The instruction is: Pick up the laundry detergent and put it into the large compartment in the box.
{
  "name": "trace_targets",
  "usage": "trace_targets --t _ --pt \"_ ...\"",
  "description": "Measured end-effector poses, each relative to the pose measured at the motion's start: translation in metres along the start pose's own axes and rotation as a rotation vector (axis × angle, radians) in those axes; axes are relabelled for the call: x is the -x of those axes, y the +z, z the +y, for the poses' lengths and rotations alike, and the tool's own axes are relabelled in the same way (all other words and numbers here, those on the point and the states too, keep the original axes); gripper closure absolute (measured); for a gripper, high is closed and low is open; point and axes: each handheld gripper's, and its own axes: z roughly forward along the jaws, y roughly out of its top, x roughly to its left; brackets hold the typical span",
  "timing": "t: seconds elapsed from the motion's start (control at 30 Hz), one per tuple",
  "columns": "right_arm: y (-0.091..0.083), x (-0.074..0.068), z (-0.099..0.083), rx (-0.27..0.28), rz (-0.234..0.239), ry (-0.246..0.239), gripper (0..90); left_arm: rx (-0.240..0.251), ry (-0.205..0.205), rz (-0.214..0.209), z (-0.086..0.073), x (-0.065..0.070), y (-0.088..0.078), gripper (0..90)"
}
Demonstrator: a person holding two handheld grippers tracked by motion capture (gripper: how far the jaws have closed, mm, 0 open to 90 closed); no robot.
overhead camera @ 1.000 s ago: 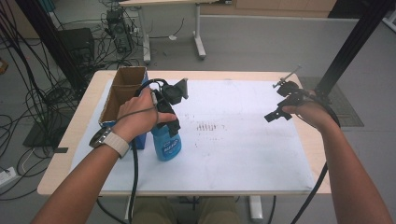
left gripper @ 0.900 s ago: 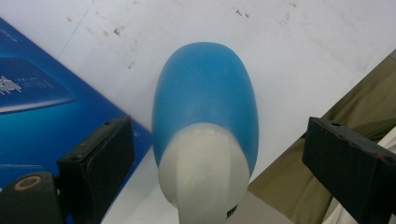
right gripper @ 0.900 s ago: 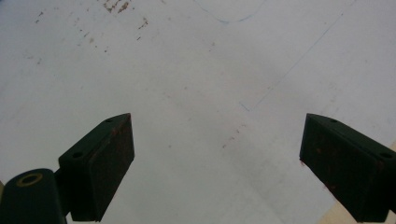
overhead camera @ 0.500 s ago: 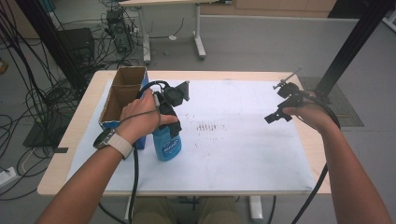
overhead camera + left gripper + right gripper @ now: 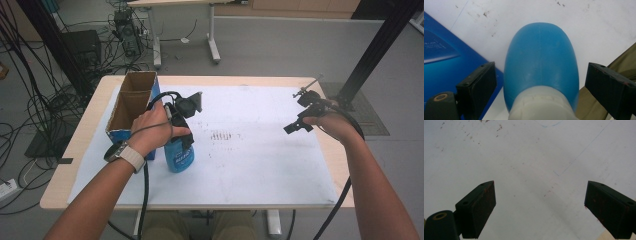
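Blue bottle (image 5: 540,65) upright on white surface (image 5: 260,150), between left gripper (image 5: 540,82) fingers (image 5: 480,87), white neck nearest camera. Fingers apart, have just been closing in; gaps visible both sides, no pad pressing yet. Blue cardboard box (image 5: 131,102) just beside left finger, near bottle. Right gripper (image 5: 540,205) well apart, fingers spread wide over bare surface, nothing between.

Risks, judged: rounded smooth bottle may slip or tip if squeezed off-centre; left finger may catch box wall while closing.

One blue bottle (image 5: 179,154), one box (image 5: 131,102)
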Motion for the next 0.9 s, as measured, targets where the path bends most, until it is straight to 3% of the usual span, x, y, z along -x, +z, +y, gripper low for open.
trace_targets --t 0.9 --pt "-0.001 -0.001 -0.002 0.004 -0.001 -0.004 10.1 0.003 0.006 0.013 0.001 0.003 0.011 20.2"
